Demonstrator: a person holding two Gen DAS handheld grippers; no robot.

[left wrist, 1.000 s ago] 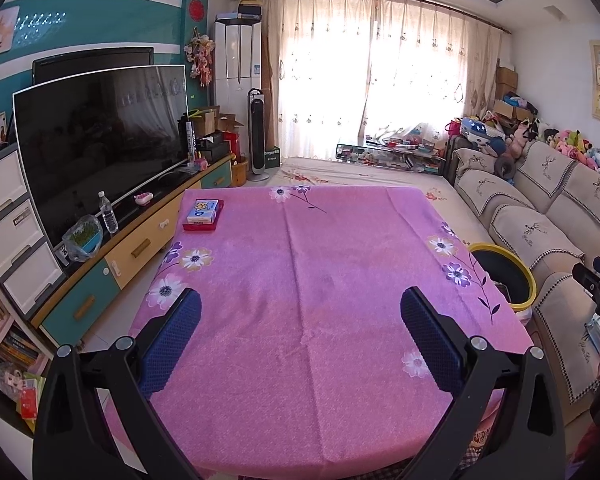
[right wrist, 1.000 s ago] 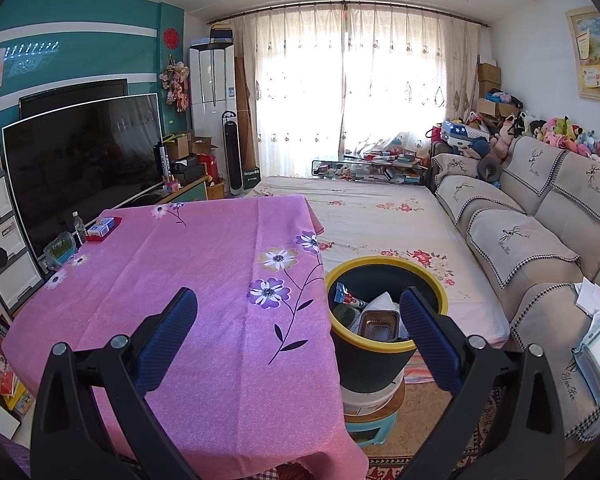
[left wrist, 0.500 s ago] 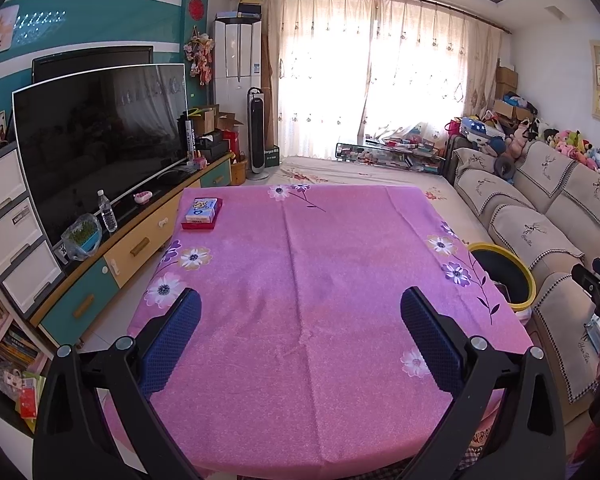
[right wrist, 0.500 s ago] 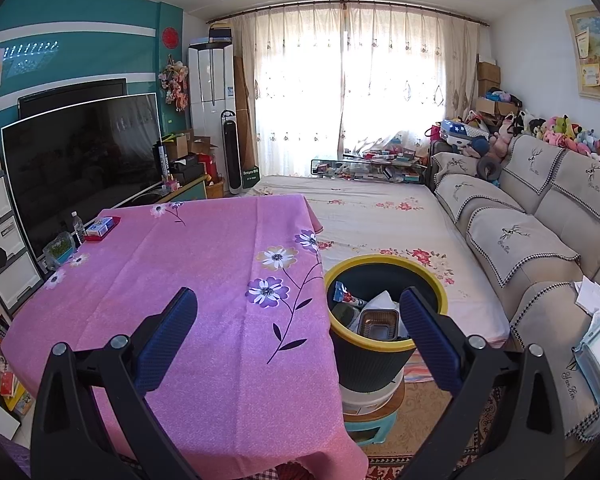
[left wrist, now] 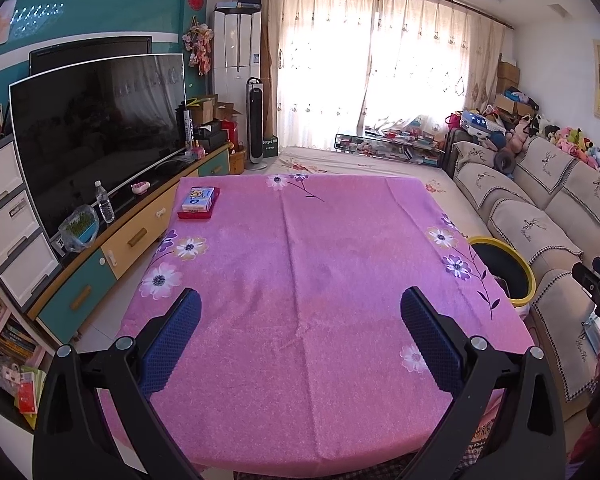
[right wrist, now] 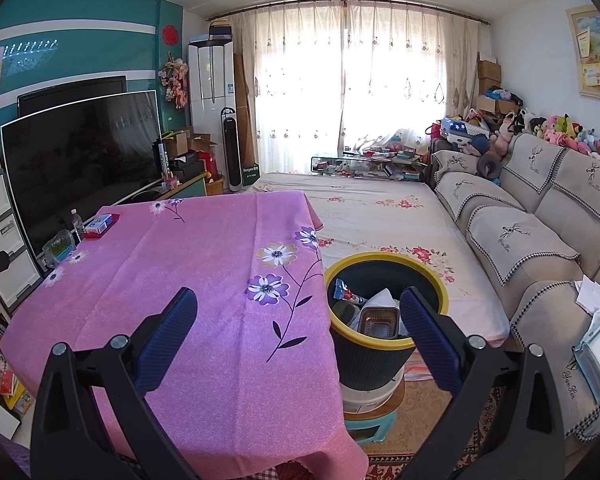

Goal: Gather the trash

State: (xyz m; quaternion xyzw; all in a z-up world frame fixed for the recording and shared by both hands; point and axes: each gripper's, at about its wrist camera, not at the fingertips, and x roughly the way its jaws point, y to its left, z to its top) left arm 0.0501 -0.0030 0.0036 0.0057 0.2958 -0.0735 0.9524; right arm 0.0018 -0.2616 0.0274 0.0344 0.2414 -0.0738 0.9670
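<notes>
A dark bin with a yellow rim (right wrist: pixel 428 276) stands on a stool at the table's right side; a foil tray (right wrist: pixel 378 322), a wrapper (right wrist: pixel 345 290) and white paper lie inside it. In the left wrist view the bin (left wrist: pixel 526 276) shows at the right edge of the pink flowered tablecloth (left wrist: pixel 300 280). My left gripper (left wrist: pixel 300 338) hovers open above the near part of the cloth, holding nothing. My right gripper (right wrist: pixel 298 338) is open over the table's right edge, its right finger in front of the bin. A small blue box on a red tray (left wrist: pixel 198 201) sits at the far left corner.
A TV (left wrist: pixel 96 128) on a low cabinet (left wrist: pixel 132 236) runs along the left, with a water bottle (left wrist: pixel 105 207) on it. A beige sofa (right wrist: pixel 540 240) lines the right wall. A floral mat (right wrist: pixel 380 216) covers the floor beyond the table.
</notes>
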